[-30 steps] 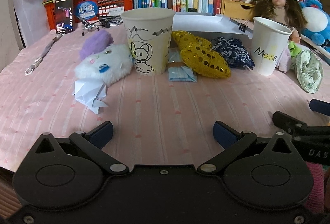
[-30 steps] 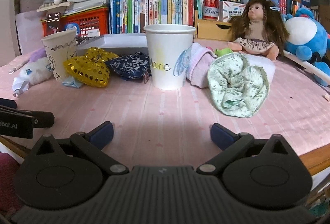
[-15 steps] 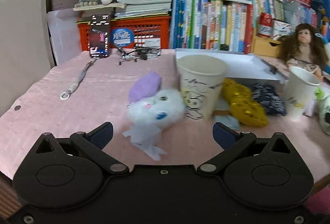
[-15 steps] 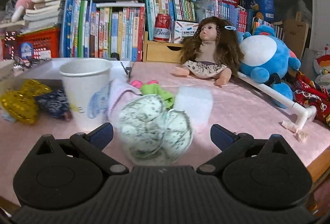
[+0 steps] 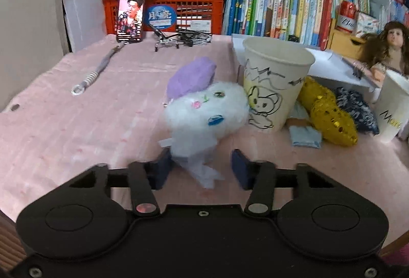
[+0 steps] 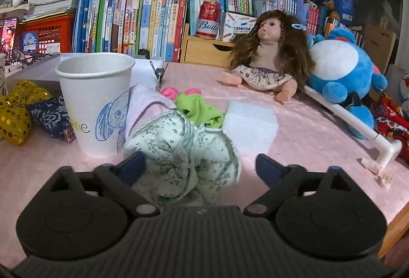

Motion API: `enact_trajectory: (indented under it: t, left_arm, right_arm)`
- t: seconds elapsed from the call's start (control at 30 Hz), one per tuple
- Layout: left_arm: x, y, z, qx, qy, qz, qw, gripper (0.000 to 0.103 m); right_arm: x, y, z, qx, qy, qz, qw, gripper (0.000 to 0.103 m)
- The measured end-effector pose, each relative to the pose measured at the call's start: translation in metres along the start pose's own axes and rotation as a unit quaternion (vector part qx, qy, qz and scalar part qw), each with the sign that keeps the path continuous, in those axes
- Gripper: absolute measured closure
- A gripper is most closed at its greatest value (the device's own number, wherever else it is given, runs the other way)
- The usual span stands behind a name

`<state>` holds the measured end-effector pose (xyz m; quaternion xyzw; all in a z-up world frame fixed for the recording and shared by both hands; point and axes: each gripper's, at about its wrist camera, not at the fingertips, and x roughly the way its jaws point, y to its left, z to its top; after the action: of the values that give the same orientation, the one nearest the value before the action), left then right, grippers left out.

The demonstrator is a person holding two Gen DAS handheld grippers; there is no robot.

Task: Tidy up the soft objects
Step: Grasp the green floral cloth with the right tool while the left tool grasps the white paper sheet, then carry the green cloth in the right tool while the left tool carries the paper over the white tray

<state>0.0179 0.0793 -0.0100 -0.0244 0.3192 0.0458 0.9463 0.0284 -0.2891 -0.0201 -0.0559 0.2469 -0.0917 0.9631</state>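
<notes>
A white fluffy plush [image 5: 204,111] with a purple ear lies on the pink tablecloth, leaning on a paper cup [image 5: 276,88] that bears a mouse drawing. My left gripper [image 5: 202,170] is closing around the plush's white lower tail; the left pad touches it, the right pad stands apart. In the right wrist view a crumpled green floral cloth [image 6: 184,155] lies beside a second paper cup [image 6: 97,104]. My right gripper [image 6: 200,168] is wide and closing, with the cloth between its jaws and a gap at the right pad.
A gold sequin bow [image 5: 329,114], a navy floral pouch [image 5: 358,109] and a blue cloth [image 5: 305,136] lie between the cups. Pink cloth [image 6: 145,104], green cloth [image 6: 199,109] and a white pad [image 6: 250,122] sit behind the floral cloth. A doll [image 6: 268,58], a blue plush [image 6: 342,78], books and a phone [image 5: 130,14] line the back.
The left gripper swung left and came up to the white plush, and its jaws narrowed a lot. The right gripper moved right onto the floral cloth, with its jaws slightly narrower.
</notes>
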Motion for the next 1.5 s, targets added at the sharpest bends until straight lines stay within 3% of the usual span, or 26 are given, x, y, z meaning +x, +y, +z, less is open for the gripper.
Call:
enact_trajectory:
  t: [0.07,0.17,0.3,0.63,1.03,1.5]
  left_arm:
    - [-0.001,0.002,0.0,-0.005,0.001,0.004,1.0,0.07]
    - [-0.004,0.007,0.002,-0.021,0.006,-0.002,0.9998,0.071]
    - [-0.014,0.013,0.006,-0.029,-0.005,-0.003,0.9996,0.071]
    - [-0.037,0.025,0.032,-0.041,-0.05,-0.014,0.9978,0.071]
    - [-0.044,0.03,0.082,-0.036,-0.087,-0.057,0.9939,0.071]
    - [-0.027,-0.006,0.152,-0.016,-0.115,-0.12,0.986,0.071]
  right_arm:
    - [0.0,0.0,-0.001,0.005,0.005,0.008,1.0,0.021]
    - [-0.005,0.001,0.0,0.017,0.006,0.013,1.0,0.047]
    - [-0.019,0.003,0.008,0.016,-0.008,0.013,1.0,0.065]
    - [-0.04,-0.006,0.036,0.043,-0.041,0.042,0.997,0.07]
    - [-0.047,-0.017,0.072,0.069,-0.067,0.064,0.993,0.07]
    - [-0.027,0.003,0.123,0.068,-0.081,0.123,0.987,0.07]
